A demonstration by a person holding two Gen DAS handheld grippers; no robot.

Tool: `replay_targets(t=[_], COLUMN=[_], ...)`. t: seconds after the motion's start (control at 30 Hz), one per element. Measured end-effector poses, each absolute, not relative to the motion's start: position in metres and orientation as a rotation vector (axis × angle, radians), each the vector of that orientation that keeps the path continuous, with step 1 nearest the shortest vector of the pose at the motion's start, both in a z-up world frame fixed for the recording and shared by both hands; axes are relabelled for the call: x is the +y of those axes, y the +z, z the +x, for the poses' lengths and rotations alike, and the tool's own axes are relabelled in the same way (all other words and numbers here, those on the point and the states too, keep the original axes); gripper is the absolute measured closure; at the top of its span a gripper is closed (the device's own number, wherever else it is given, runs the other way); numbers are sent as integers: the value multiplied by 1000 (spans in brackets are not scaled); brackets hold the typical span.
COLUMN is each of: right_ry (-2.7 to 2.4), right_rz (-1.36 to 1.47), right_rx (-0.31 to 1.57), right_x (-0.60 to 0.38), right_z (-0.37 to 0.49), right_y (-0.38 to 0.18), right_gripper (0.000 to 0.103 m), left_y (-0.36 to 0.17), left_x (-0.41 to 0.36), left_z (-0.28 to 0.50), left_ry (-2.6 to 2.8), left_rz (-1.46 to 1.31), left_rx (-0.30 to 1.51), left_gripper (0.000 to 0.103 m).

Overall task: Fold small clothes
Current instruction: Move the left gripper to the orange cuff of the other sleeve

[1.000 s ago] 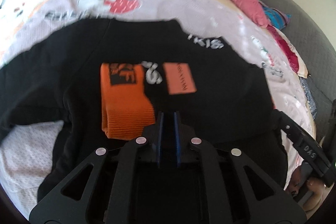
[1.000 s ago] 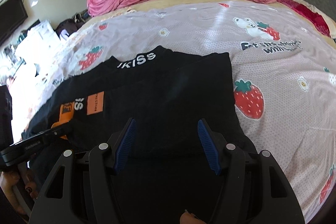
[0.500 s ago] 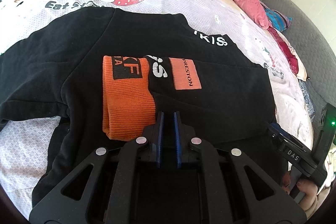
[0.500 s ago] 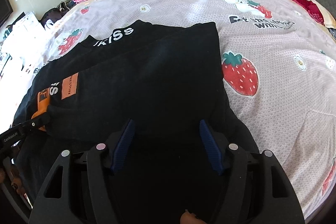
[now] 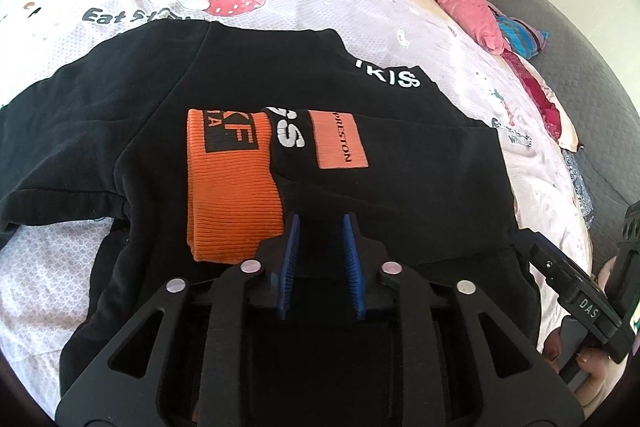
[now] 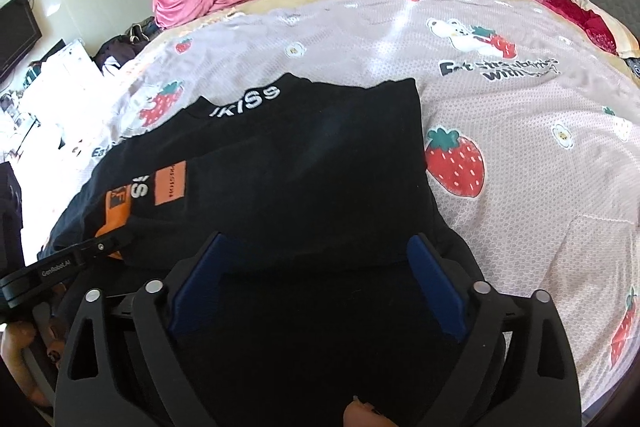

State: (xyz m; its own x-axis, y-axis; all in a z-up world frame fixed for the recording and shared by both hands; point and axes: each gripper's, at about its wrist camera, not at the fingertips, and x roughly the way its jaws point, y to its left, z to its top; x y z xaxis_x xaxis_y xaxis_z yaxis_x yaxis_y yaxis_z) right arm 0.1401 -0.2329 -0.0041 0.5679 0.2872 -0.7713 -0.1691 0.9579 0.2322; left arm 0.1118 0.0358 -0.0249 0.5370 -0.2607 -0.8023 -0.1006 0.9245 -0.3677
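Handling this soft, limp top, pinch its near hem; your left gripper gapes narrowly, right gripper wide.

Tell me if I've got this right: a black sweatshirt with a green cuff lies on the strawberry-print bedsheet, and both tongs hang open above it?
Nearly. The cuff is orange, not green, as the left wrist view shows. The rest stands: the black sweatshirt lies on the strawberry-print bedsheet, and both the left tongs and the right tongs are open above it.
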Motion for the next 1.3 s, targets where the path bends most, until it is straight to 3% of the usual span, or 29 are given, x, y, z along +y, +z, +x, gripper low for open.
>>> replay_targets(t=[0.23,0.4,0.47,0.53,0.8,1.3], right_ry=[276,279,282,290,306,378], right_rz=[166,178,180,179,163,99], right_rx=[905,873,862,853,836,813], right_x=[-234,-234,-233,-231,-224,-190], right_z=[136,131,129,127,119,107], right_y=[6,16,18,22,30,45], right_gripper=[6,6,5,5,4,4], left_y=[-13,-5,-2,1,16,30], left_x=[32,38,40,43,55,87], left_z=[105,99,97,93,81,51], left_ry=[-108,-92,-84,-73,-23,64], left_rz=[-384,-385,-385,-386,-387,-418], left_rx=[992,977,968,957,919,873], left_gripper=[62,57,50,36,11,10])
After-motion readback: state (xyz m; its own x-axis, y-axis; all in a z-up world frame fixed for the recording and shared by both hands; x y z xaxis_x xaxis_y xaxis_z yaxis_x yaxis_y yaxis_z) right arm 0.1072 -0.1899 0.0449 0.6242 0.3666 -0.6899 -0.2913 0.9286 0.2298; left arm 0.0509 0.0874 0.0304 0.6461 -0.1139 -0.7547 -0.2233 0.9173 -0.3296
